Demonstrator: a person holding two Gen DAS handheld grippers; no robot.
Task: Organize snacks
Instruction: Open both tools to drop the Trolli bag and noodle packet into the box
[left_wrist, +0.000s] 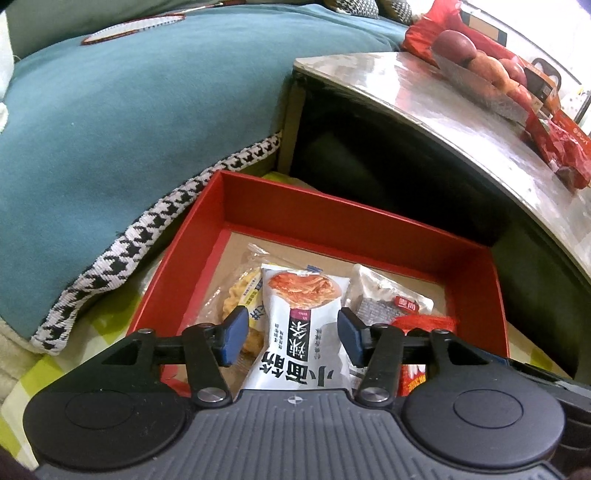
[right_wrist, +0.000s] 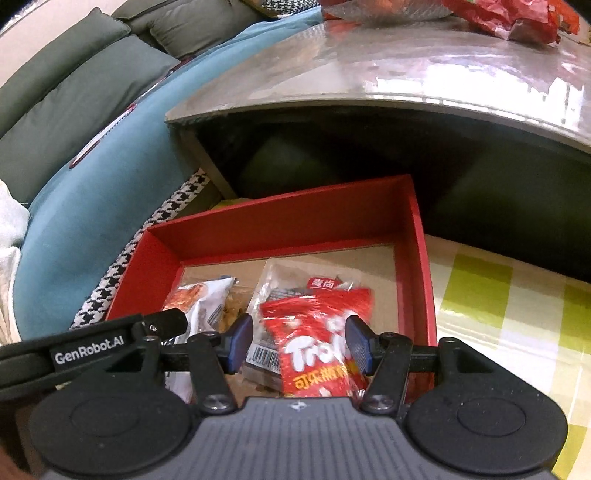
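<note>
A green-and-white checked cloth (right_wrist: 498, 295) carries the red box (right_wrist: 415, 258). Beside it, the shiny metal tabletop (left_wrist: 424, 96) bears a fruit tray (left_wrist: 476, 86) and red wrappers (left_wrist: 561, 151).

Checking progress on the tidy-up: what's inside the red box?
The red box holds a white noodle-snack packet, a yellow pastry packet, a clear packet and a red Trolli bag. Anything beneath them is covered.

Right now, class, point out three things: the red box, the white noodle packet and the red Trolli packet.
red box (left_wrist: 332, 218): left wrist view, inner face of its far wall.
white noodle packet (left_wrist: 299, 332): left wrist view, middle of its front.
red Trolli packet (right_wrist: 314, 354): right wrist view, on its white lettering.
</note>
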